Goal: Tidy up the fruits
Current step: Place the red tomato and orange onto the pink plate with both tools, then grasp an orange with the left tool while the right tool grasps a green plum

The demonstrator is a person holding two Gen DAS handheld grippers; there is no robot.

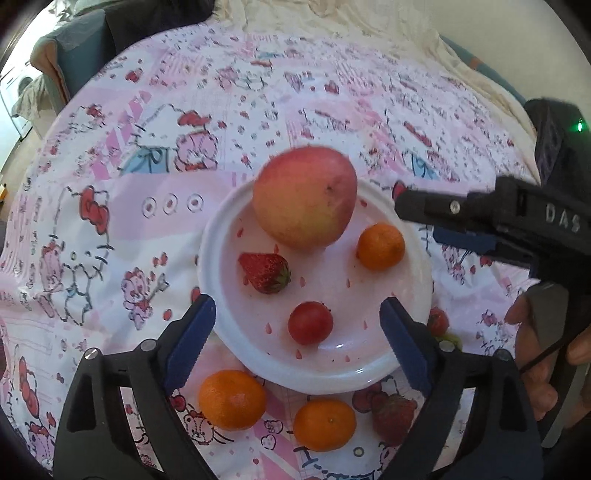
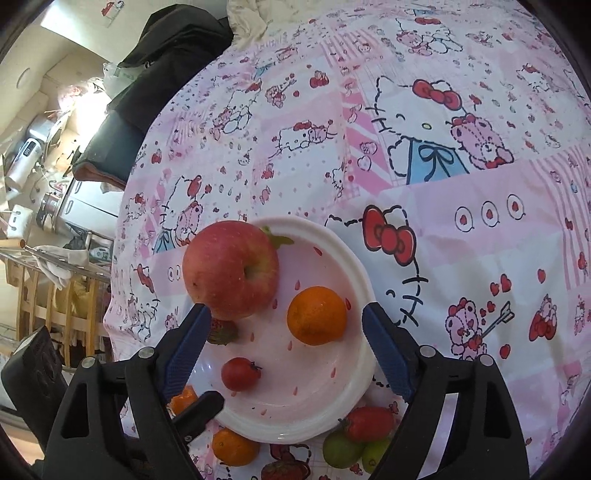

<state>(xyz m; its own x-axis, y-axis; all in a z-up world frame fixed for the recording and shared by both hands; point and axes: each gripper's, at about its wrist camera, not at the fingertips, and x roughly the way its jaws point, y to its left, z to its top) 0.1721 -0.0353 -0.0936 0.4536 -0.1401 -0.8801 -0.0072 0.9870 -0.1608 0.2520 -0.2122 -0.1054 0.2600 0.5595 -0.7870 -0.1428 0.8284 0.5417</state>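
A white plate holds a red-yellow apple, a tangerine, a strawberry and a cherry tomato. My left gripper is open and empty above the plate's near rim. My right gripper is open and empty over the plate; it shows at the right in the left wrist view. Loose on the cloth lie two tangerines, strawberries and green fruits.
A pink cartoon-print cloth covers the round table. A dark garment and a cream cloth lie at the far edge. Shelves and appliances stand beyond the table's left side.
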